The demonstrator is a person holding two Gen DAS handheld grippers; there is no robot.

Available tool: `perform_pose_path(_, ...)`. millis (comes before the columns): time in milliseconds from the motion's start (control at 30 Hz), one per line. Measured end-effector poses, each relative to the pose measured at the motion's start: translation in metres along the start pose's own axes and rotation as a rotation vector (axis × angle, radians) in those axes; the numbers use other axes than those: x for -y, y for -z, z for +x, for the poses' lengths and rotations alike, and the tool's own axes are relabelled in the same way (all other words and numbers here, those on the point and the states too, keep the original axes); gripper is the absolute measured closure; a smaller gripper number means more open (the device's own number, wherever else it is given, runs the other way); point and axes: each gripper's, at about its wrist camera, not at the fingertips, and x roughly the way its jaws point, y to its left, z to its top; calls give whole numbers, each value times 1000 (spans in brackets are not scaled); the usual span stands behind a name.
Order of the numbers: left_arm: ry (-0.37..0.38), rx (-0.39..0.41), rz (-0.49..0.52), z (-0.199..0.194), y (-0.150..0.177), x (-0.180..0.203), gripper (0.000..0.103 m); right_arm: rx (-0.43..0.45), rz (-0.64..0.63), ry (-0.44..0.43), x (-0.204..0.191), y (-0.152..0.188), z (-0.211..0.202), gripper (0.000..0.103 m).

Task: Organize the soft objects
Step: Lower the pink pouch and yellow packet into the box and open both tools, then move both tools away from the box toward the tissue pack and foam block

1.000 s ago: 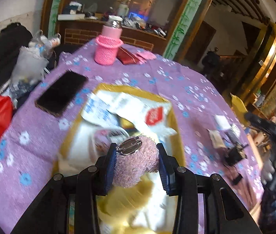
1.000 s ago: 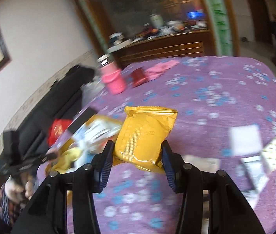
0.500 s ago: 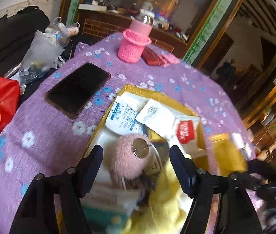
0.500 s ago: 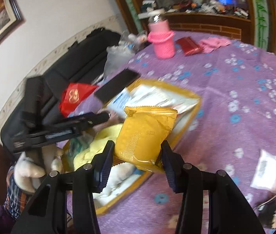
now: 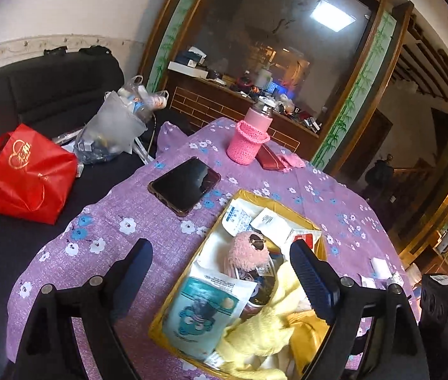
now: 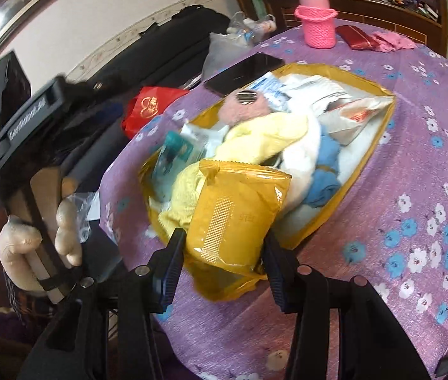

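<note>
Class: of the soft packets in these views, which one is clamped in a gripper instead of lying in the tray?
The yellow packet, pinched by the right gripper; the others lie loose.

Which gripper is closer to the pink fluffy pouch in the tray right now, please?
Left. The left gripper, jaws opening and empty, frames the pink fluffy pouch just beyond its fingertips. The right gripper, holding the yellow packet, hangs at the tray's opposite end.

I see a glossy yellow foil packet [image 6: 236,215], a fuzzy pink plush pouch [image 5: 247,250] with metal clasp, soft yellow cloth [image 6: 268,139], matt floral tablecloth [image 5: 103,231], and a shiny black phone [image 5: 184,185].
</note>
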Motion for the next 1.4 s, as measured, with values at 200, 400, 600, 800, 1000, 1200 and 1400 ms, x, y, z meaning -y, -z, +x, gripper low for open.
perform_pose_path(200, -42, 10, 58, 2, 9, 14, 12, -15, -31, 104, -1, -15, 24, 55)
perform_pose_path(400, -102, 18, 123, -2, 15, 24, 12, 16, -24, 182, 4, -22, 24, 51)
perform_pose_path(600, -245, 102, 197, -13, 16, 41, 7, 142, -48, 129, -7, -6, -16, 22)
perform_pose_path(800, -328, 138, 256, -18, 20, 62, 1, 244, -35, 151, -1, 8, -46, 21)
perform_pose_path(1000, -330, 113, 289, -15, 25, 77, 0, 239, 24, 157, 17, 22, -50, 21)
perform_pose_path(1200, -333, 76, 323, -6, 32, 93, 0, 250, 36, 180, 28, 33, -58, 21)
perform_pose_path(1400, -335, 51, 374, 0, 39, 114, 0, 271, 86, 174, 47, 40, -69, 21)
